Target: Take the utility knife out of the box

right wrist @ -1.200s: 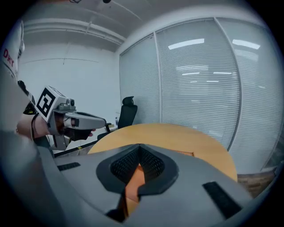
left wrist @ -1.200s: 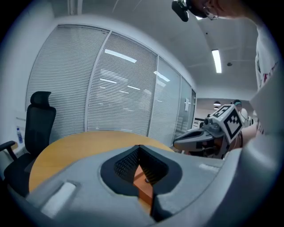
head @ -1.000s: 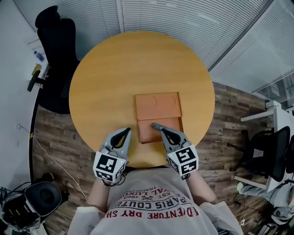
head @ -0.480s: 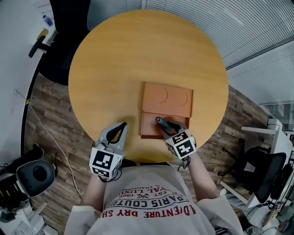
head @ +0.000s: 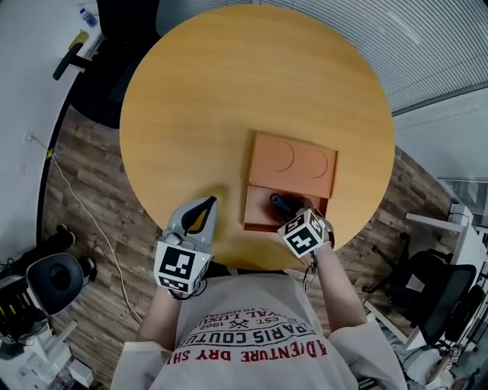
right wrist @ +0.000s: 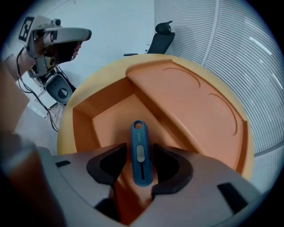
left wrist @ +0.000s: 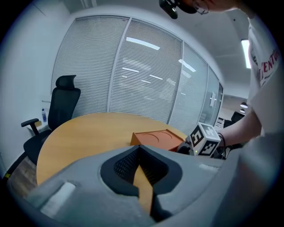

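An orange box stands near the round table's near edge, its lid [head: 293,160] lying back and its open tray [head: 258,217] nearest me. The blue utility knife [right wrist: 140,153] lies in the tray [right wrist: 111,111], also visible as a dark shape from the head view [head: 280,202]. My right gripper [right wrist: 141,165] points steeply down into the tray [head: 290,212]. Its jaws are opening, with the knife between them and the pads not pressing on it. My left gripper [head: 203,207] hovers at the table's edge left of the box, fingertips together [left wrist: 140,150], holding nothing.
The wooden table [head: 229,91] spreads beyond the box. A black office chair [head: 114,23] stands at the far left, another chair [head: 438,293] at the right. Cables and equipment lie on the floor at the left [head: 53,282]. Blinds line the far wall.
My right gripper has dropped into the box's tray with the knife, tilted steeply downward, and its jaws have spread off the knife. The left gripper has sunk a little toward the table's edge.
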Available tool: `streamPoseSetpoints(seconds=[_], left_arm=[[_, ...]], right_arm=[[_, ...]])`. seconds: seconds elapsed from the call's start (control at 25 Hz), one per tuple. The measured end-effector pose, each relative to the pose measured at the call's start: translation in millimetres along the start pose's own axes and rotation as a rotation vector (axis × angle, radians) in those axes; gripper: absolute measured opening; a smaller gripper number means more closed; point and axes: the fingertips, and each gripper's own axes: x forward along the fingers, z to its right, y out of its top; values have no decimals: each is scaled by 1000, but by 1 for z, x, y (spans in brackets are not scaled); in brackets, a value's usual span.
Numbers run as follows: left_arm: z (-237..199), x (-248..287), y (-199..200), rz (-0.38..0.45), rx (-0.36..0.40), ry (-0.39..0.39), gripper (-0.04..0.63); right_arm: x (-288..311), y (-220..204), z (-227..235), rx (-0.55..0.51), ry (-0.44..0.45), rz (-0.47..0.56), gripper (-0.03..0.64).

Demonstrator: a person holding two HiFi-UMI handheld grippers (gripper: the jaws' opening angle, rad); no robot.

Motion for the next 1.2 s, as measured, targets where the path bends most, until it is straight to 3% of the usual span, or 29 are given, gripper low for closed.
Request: streamPoseSetpoints(seconds=[0.24, 0.4, 0.76, 1.2], left_arm=[[1, 4, -1, -10, -9, -18, -5], [5, 6, 6, -1, -15, -27, -5], [8, -2, 35, 32, 5, -49, -5], [8, -18, 64, 83, 60, -61, -5]], right_arm=[[1, 2, 0, 45, -5, 36, 190], [0, -3, 4, 88, -17, 44, 138], [-9, -9, -4, 34, -27, -2, 135], [-94, 36, 4, 238, -72, 287, 135]])
